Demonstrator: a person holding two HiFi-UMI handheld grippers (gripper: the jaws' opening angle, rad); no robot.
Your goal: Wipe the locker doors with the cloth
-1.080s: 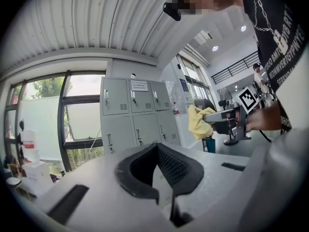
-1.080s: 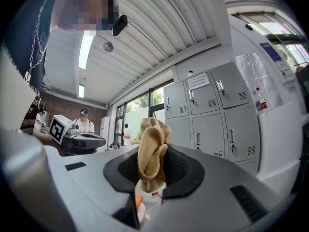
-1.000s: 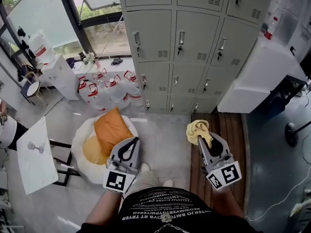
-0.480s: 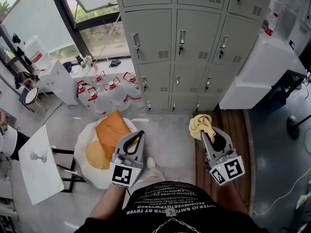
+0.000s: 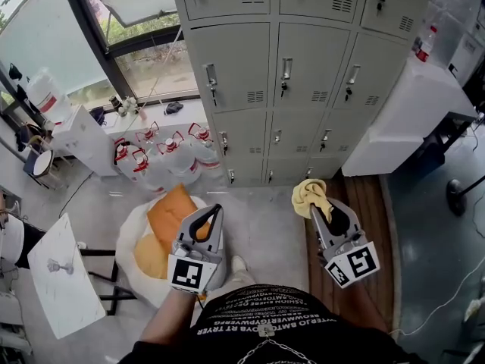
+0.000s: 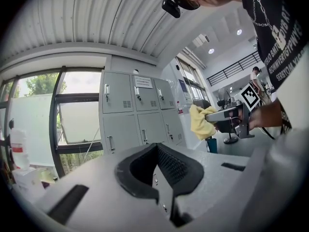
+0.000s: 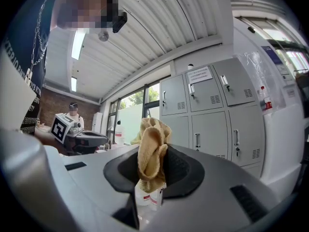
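Observation:
A bank of grey locker doors [image 5: 303,59] stands ahead, each with a small handle and vent; it also shows in the left gripper view as lockers [image 6: 135,115] and in the right gripper view as lockers [image 7: 212,110]. My right gripper [image 5: 314,205] is shut on a crumpled yellow cloth [image 5: 309,193], held low and well short of the doors. The cloth [image 7: 152,139] bulges up between the black pads of the right gripper [image 7: 152,151]. My left gripper [image 5: 217,210] is shut with nothing in it, its tips meeting. From the left gripper [image 6: 157,148] the cloth [image 6: 202,121] shows off to the right.
Several water jugs [image 5: 170,146] stand on the floor at the lockers' left foot, under a window [image 5: 144,44]. A white beanbag [image 5: 132,230] with an orange cushion [image 5: 170,207] lies below my left gripper. A white cabinet [image 5: 402,120] flanks the lockers at right. A white table [image 5: 64,275] sits far left.
The lockers have come slightly nearer and lower in view. Both grippers have edged forward together; the cloth stays pinched in the right one.

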